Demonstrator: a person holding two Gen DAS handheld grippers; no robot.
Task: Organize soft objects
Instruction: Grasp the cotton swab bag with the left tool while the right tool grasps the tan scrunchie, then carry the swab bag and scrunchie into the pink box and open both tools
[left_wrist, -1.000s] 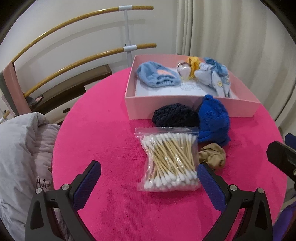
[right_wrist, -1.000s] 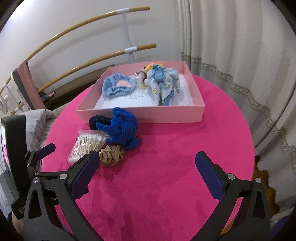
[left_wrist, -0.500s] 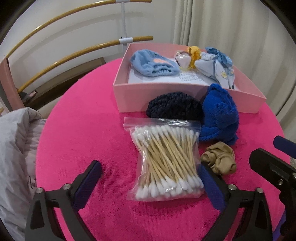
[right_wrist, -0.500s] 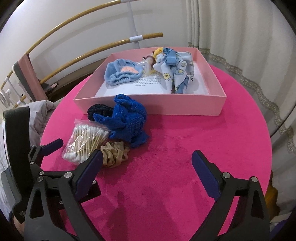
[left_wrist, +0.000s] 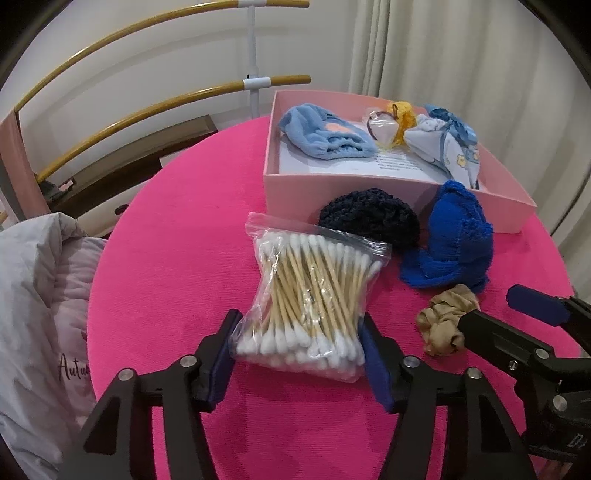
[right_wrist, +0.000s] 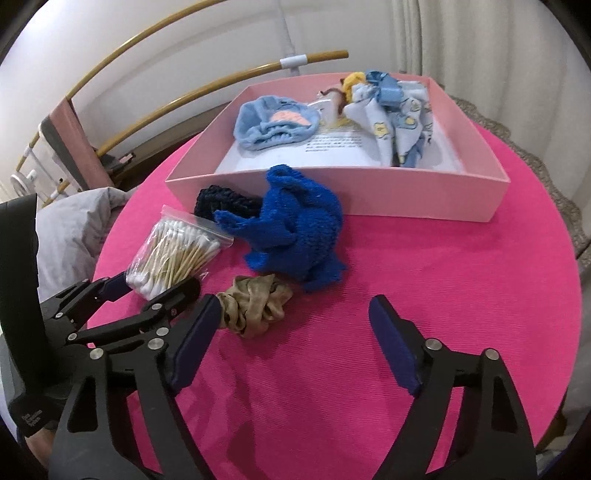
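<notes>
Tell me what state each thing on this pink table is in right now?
Cotton swab bag: sealed, lying flat, pinched at its near end.
Left gripper: closed on the bag.
Right gripper: open, empty.
Pink box: open, partly filled.
Blue knit cloth: crumpled, outside the box.
Dark knit piece: bunched, against the box.
Tan scrunchie: loose on the table.
Light blue cap: in the box.

One box (left_wrist: 384, 192) holds about four soft items. On the table (left_wrist: 177, 236) lie one bag of swabs (left_wrist: 314, 295), two knitted pieces, one navy (left_wrist: 369, 218) and one blue (left_wrist: 454, 243), and one scrunchie (left_wrist: 443, 317).
</notes>
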